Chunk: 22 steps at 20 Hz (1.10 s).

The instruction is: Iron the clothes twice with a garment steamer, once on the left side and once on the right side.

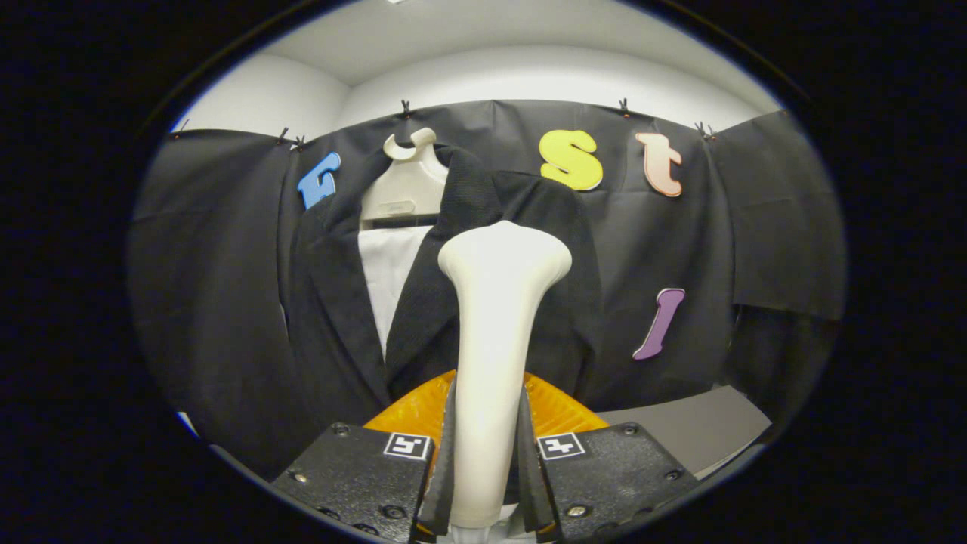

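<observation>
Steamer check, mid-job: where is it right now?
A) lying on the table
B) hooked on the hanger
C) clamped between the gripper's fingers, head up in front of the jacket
C: the gripper has both fingers pressed on the steamer handle, its head raised before the jacket.

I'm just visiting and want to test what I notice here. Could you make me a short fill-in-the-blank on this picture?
1. The gripper is shut on the handle of the white ____.
2. The black jacket hangs on a ____ hanger.
3. Under the open lapels shows a white ____.
4. The steamer's head stands in front of the jacket, with something ____ behind its handle.

Missing words: garment steamer; white; shirt; orange
</observation>
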Available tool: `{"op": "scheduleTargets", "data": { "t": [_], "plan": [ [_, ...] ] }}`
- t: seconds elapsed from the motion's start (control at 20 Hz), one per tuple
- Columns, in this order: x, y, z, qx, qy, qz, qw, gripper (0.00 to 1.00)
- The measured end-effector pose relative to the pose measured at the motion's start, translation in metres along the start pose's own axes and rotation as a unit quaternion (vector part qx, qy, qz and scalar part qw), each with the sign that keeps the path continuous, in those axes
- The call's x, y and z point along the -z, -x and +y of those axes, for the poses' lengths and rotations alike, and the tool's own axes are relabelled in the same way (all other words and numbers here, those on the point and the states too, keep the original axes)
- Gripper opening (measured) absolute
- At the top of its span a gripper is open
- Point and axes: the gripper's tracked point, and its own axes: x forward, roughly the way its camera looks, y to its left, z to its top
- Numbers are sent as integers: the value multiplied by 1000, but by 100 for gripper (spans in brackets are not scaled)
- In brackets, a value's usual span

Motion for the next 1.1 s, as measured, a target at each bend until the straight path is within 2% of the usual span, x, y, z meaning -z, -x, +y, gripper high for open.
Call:
{"op": "scheduleTargets", "data": {
  "t": [0.85,1.1],
  "plan": [
    [111,4,-3,20,13,81,996,38],
    [129,5,-6,27,14,95,995,38]
  ]
}}
